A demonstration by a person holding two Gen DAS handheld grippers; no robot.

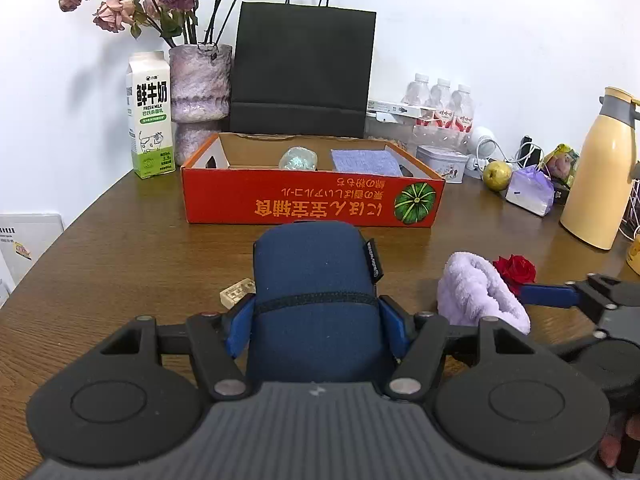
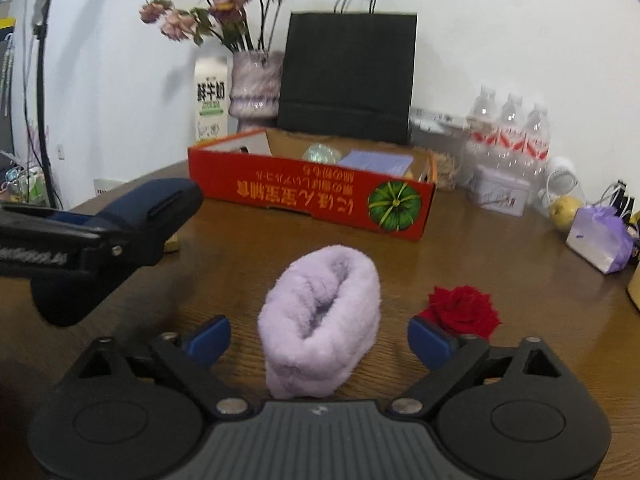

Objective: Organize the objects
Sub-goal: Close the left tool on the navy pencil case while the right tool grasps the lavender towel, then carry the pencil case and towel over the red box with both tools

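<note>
A: We look first at what we hold. Our left tool [image 1: 316, 320] pinches the blue pouch [image 1: 316, 296], one pad pressed on each side of it, low on its body. It sits in front of the red box [image 1: 312, 202], between the box and us.

B: How will it handle, do we think?

A: We judge it soft and light, a padded fabric thing. It gives a little under the pads, so a grip across the middle seems safer than at the loose top.

B: And the right tool [image 2: 320, 340]?

A: Its jaws are spread wide. The purple towel [image 2: 322, 320] stands rolled between them on the worktop [image 2: 240, 248], but the pads do not touch it. It lies in front of the red box too, to the right of the pouch.

B: The towel is fluffy, surely light, not fragile. We think it may unroll if we take only one layer, so we should close across the whole roll.

A: Agreed. The red rose [image 2: 464, 308] is just to the right of the towel, near the right pad. It looks delicate; we could squash it.

B: What is inside the red box?

A: A shiny crumpled ball [image 1: 298, 158] and a folded purple cloth [image 1: 366, 162] at the back. The front part is hidden by the wall.
</note>
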